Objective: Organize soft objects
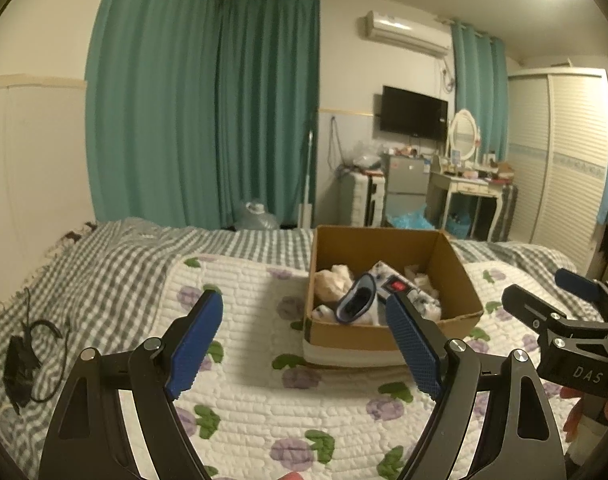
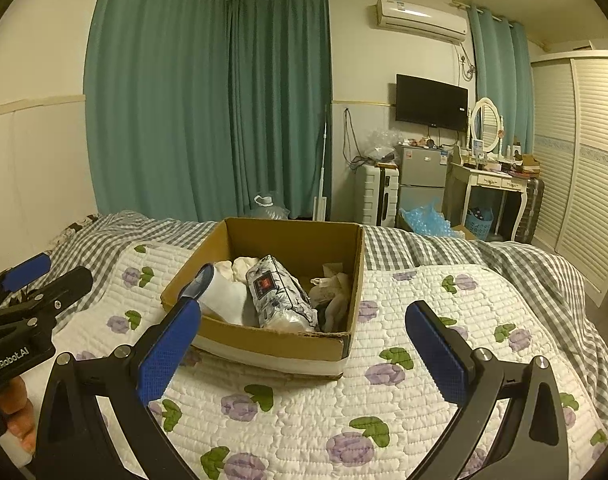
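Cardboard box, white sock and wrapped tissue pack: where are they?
cardboard box (image 2: 272, 346), right wrist view, near wall.
white sock (image 2: 224, 296), right wrist view, its body.
tissue pack (image 2: 280, 300), right wrist view, its top face.

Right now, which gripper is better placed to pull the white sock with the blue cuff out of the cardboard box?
Probably the left gripper: open, and the white sock with the blue cuff lies at the box's near left, just beyond its fingers. The right gripper, also open, faces the box's right side.

Box (image 2: 288, 344) on quilt (image 2: 344, 420); socks (image 2: 224, 296), pouch (image 2: 280, 296) inside.
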{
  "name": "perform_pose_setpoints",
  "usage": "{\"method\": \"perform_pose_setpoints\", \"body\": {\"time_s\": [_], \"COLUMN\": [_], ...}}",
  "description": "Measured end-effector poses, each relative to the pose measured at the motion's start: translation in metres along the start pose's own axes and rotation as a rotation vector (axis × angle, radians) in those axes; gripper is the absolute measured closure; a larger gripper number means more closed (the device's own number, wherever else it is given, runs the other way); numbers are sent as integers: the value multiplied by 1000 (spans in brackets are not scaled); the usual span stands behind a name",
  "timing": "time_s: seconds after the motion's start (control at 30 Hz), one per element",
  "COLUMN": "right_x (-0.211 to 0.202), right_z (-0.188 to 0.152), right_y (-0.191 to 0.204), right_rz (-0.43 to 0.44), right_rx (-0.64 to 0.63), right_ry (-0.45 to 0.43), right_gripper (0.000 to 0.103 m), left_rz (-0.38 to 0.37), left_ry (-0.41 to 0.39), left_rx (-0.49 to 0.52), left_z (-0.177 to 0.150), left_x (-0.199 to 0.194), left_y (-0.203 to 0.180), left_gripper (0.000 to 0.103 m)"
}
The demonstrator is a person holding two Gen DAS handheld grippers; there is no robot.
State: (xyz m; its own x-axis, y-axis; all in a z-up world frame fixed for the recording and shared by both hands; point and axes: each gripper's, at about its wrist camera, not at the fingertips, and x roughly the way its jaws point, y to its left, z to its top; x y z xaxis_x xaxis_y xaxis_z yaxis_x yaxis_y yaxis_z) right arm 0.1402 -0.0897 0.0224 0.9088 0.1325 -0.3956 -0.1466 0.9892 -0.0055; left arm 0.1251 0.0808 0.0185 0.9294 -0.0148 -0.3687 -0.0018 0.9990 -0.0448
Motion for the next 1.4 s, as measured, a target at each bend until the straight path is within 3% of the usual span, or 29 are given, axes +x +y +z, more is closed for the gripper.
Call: {"method": "perform_pose_setpoints", "body": {"time_s": [1.4], "right_x": [-2], "right_z": [1], "right_y": [0], "right_rz": [0], "right_rx": [16], "right_ry": [1], "right_gripper": [0], "left_rz": [1], "left_ry": [1], "left_rx": [19], "left_z": [-4], "left_x": [1], "left_y": [-2], "left_gripper": [18]}}
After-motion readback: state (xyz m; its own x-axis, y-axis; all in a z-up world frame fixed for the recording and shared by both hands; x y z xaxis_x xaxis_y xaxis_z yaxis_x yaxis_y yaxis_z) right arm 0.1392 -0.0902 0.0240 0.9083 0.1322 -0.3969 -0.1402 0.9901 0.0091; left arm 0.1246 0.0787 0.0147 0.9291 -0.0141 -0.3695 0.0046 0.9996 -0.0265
